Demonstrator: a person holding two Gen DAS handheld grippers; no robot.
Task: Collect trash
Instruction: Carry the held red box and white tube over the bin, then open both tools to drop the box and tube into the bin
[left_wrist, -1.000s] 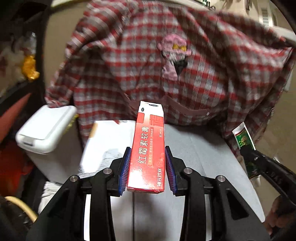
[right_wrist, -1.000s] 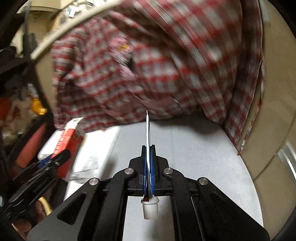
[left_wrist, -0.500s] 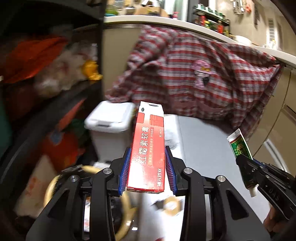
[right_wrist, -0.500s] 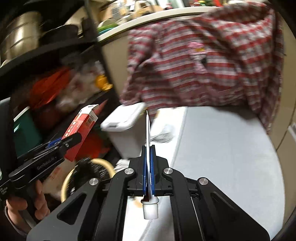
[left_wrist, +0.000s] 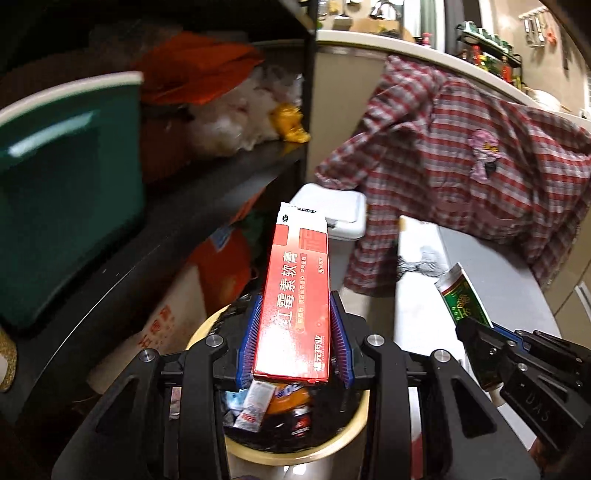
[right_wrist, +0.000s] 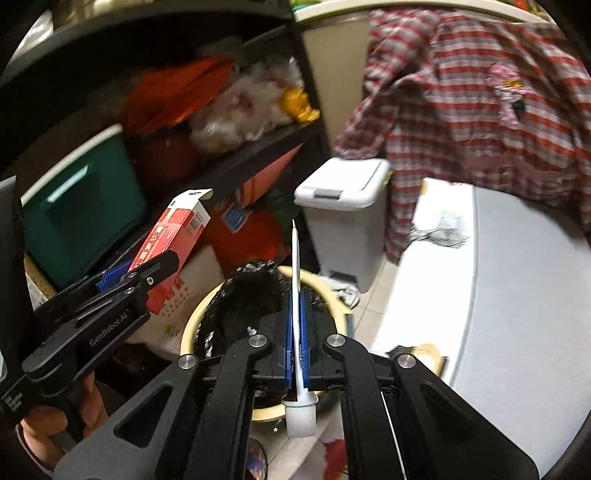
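- Two grippers, each carrying one piece of trash: the left gripper (left_wrist: 295, 338) is clamped on one red carton (left_wrist: 297, 302), its blue pads pressed to the carton's two long sides; the right gripper (right_wrist: 294, 332) is closed tight on one flattened tube (right_wrist: 295, 280), seen edge-on, white cap nearest the camera.
- One round bin (left_wrist: 343, 441) with a cream rim and black liner sits directly below the left gripper, with wrappers and a can inside (labels too blurred to read).
- In the left wrist view the tube (left_wrist: 463, 295) shows its green and red face, off to the right of the left gripper.
- Ahead of both grippers: one white lidded bin (right_wrist: 345, 218), one plaid shirt (left_wrist: 480, 177), one grey table (right_wrist: 517, 295).
- Left of both: a black shelf (left_wrist: 184, 206) holding one green tub (left_wrist: 70, 192).
- The bin's near rim is hidden behind the gripper bodies.
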